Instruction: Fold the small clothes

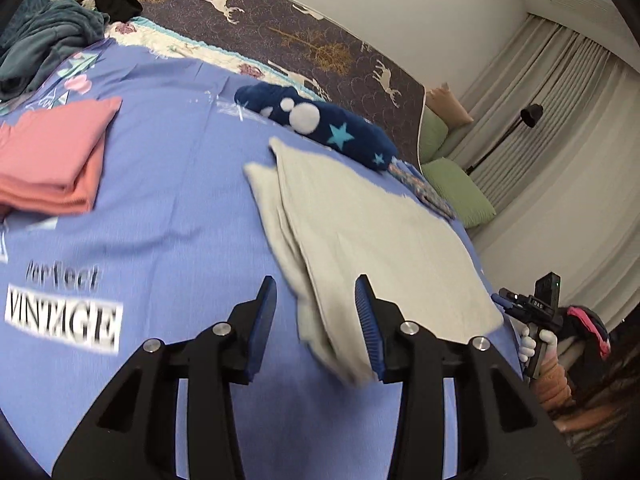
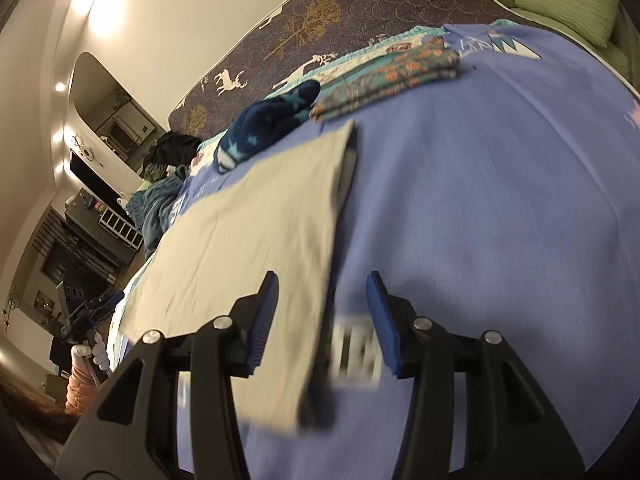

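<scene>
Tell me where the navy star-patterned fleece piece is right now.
The navy star-patterned fleece piece lies on the blue bedsheet just beyond the far edge of the grey folded garment, beside the folded floral cloth.

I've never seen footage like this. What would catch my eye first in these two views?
Probably the black left gripper with blue pads, open over the near edge of a folded grey garment on the blue bedspread. Beyond the garment lies a navy fleece piece with stars, and a folded pink garment sits at far left. The right gripper, also open, straddles the grey garment's other edge.
</scene>
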A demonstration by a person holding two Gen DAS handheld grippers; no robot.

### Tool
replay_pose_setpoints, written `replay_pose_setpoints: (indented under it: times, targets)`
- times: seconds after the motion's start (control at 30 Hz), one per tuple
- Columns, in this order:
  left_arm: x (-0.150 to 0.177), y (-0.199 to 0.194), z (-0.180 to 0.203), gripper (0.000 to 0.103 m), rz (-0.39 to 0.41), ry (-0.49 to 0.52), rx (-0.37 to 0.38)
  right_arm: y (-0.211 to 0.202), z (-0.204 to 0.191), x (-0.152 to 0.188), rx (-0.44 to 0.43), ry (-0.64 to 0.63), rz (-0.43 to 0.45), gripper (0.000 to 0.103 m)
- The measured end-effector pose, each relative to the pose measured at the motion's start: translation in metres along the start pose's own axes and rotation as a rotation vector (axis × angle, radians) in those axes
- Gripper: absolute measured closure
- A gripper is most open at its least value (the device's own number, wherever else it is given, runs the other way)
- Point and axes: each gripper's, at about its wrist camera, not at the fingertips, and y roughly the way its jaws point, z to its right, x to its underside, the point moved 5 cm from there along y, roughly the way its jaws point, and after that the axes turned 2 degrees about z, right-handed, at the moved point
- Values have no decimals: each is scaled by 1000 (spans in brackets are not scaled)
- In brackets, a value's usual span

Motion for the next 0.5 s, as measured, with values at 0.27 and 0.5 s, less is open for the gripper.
replay_pose_setpoints:
  times: [0.27,0.5]
  targets:
    - [48,9,22,54,-92,83,25,-24,-10,29,-20,18,24,50]
    - [33,-9,27,100,-15,217,-107,-35,-24,46,-21,4,24,49]
